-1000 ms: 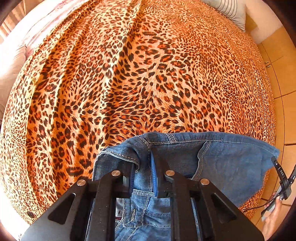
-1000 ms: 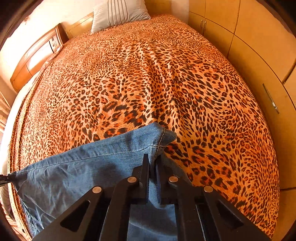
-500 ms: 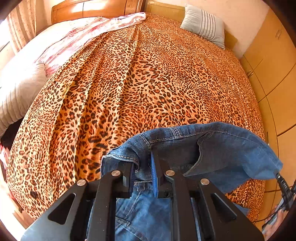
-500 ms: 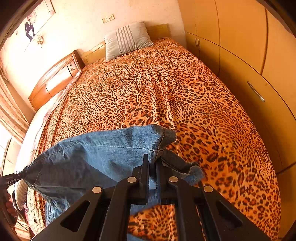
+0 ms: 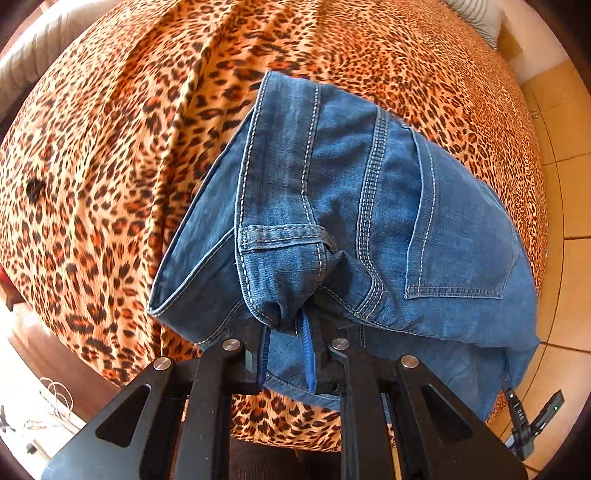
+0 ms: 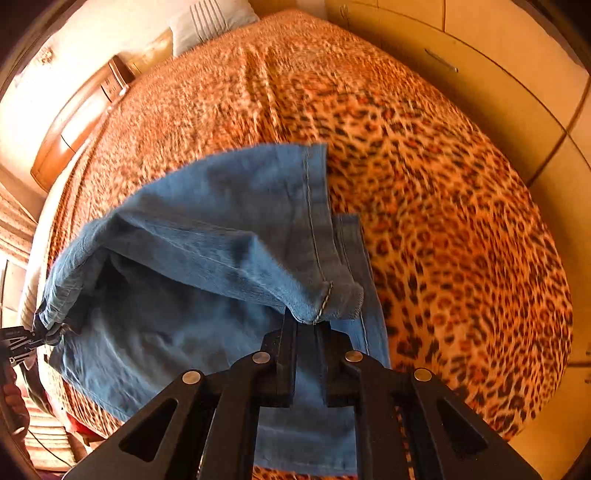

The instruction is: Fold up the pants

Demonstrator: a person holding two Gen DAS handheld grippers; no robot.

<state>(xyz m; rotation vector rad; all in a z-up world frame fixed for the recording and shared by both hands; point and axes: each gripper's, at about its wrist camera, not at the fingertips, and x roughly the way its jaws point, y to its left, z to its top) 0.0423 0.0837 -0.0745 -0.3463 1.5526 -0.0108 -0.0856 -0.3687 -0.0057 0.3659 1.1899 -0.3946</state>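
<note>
Pants (image 5: pixel 369 206): matt blue denim, pale stitching. Bedspread (image 5: pixel 110 147): smooth leopard-print cloth.

Your left gripper (image 5: pixel 286 347) pinches the waistband of the pants (image 5: pixel 354 206) by a belt loop, and the seat with its back pocket (image 5: pixel 458 236) spreads to the right of it, above the bedspread (image 5: pixel 110 147). Your right gripper (image 6: pixel 308 332) clamps a leg hem, with the leg stretching away to the left toward the other gripper at the frame's edge. Beyond the pants, a pillow (image 6: pixel 210 20) lies at the bed's far end against the headboard (image 6: pixel 77 122), and cabinets (image 6: pixel 498 85) stand along the bed's right side.
</note>
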